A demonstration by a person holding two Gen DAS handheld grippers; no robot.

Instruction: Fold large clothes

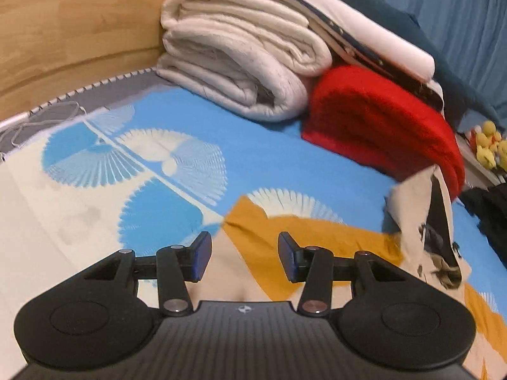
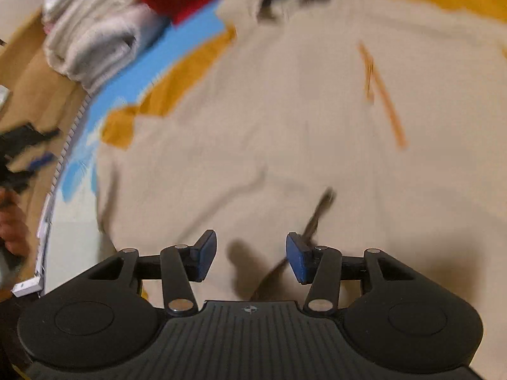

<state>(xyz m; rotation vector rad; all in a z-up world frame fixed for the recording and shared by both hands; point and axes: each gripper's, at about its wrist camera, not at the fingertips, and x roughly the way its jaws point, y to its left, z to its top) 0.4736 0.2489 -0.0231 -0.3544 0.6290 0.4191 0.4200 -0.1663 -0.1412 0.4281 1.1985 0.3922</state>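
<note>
Both grippers, left gripper (image 1: pixel 244 255) and right gripper (image 2: pixel 251 257), hung released and gripped nothing, probably poised to pick edges. The beige garment (image 2: pixel 269 120) lay spread on the bed (image 1: pixel 269 155), away from the folded blankets (image 1: pixel 240 63) at the headboard end.

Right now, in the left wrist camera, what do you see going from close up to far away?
Left gripper → beige and mustard garment → blue patterned sheet → red blanket → folded cream quilt → wooden headboard.
</note>
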